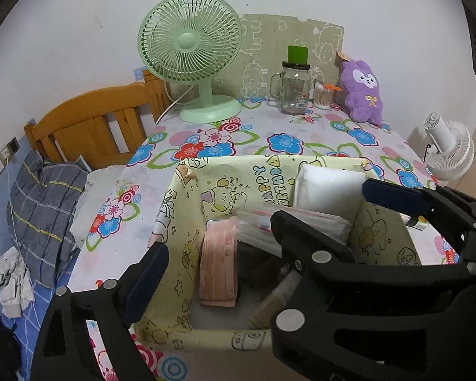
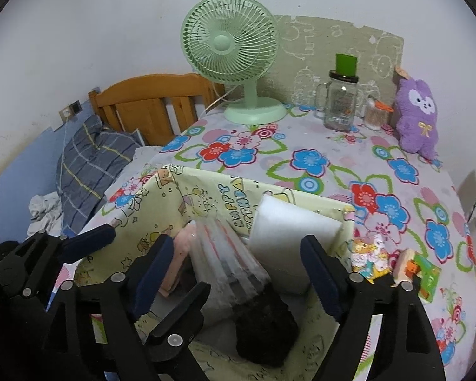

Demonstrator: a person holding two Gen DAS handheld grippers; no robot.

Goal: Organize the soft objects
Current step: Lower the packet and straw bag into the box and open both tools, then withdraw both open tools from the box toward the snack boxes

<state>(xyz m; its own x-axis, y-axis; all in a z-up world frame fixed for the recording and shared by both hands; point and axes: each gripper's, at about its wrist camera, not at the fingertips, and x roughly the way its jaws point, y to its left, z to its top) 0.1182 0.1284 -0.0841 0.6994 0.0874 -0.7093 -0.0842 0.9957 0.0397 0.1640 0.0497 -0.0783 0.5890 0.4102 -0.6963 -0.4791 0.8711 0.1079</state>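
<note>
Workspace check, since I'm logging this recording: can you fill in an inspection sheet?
Surface: table under floral cloth.
Job's things: yellow cartoon-print box holding white pad, clear bagged stack, pink packet.
Clutter: green fan, glass jar, cotton swabs, purple plush, small packets.
Grippers: left gripper and right gripper open over box.
Cables: fan cord.
Surroundings: wooden headboard, plaid pillow, white fan.

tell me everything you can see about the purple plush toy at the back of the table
The purple plush rabbit-like toy looks fuzzy and soft, with a white face patch, dark eyes, small nose and a yellow bow on its chest. A tan paper tag hangs at one ear. It sits upright on the floral tablecloth, leaning on the beige wall panel. Nothing grips it.
</note>
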